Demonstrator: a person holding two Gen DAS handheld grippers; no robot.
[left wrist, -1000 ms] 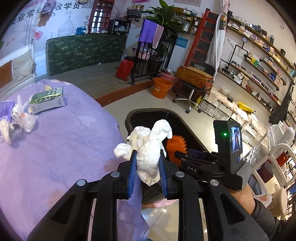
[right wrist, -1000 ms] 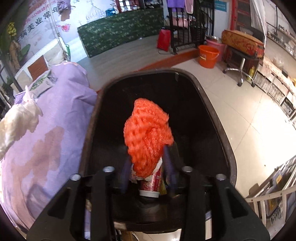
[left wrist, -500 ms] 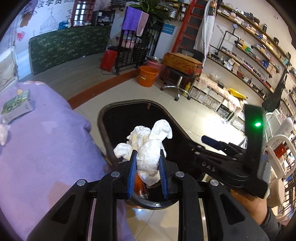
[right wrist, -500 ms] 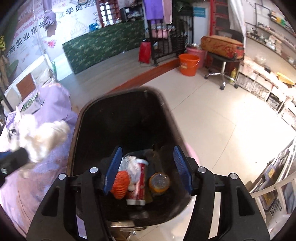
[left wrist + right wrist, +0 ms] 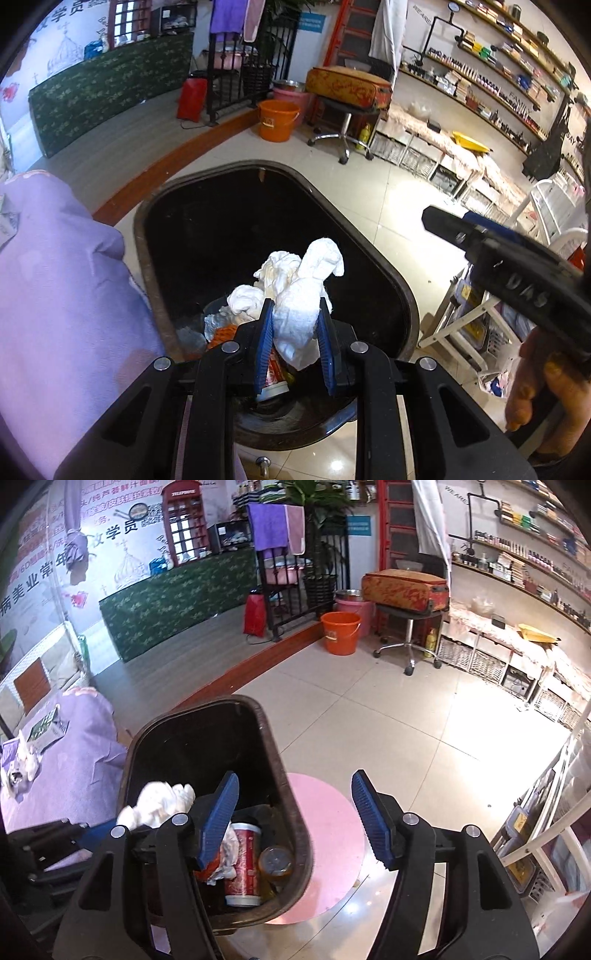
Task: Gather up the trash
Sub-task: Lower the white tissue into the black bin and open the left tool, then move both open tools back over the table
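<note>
My left gripper (image 5: 294, 339) is shut on a crumpled white tissue (image 5: 301, 295) and holds it over the mouth of the dark trash bin (image 5: 391, 280). In the right wrist view the same tissue (image 5: 159, 805) shows at the left above the bin (image 5: 284, 786). My right gripper (image 5: 295, 818) has its jaws opening with nothing between them, raised over the bin's right rim. Down in the bin lie a red paper cup (image 5: 243, 864), an orange net (image 5: 223, 332), a round capped bottle (image 5: 276, 862) and crumpled wrappers.
A table with a purple cloth (image 5: 55, 295) stands left of the bin, with a green carton (image 5: 46, 729) and crumpled wrappers (image 5: 20, 764) on it. A pink mat (image 5: 325, 845) lies under the bin. An orange bucket (image 5: 340, 633), a stool and shelves stand farther back.
The right gripper let the orange net drop into the bin, opened wider and rose to the right. The left gripper carried the tissue from the table edge to over the bin.
</note>
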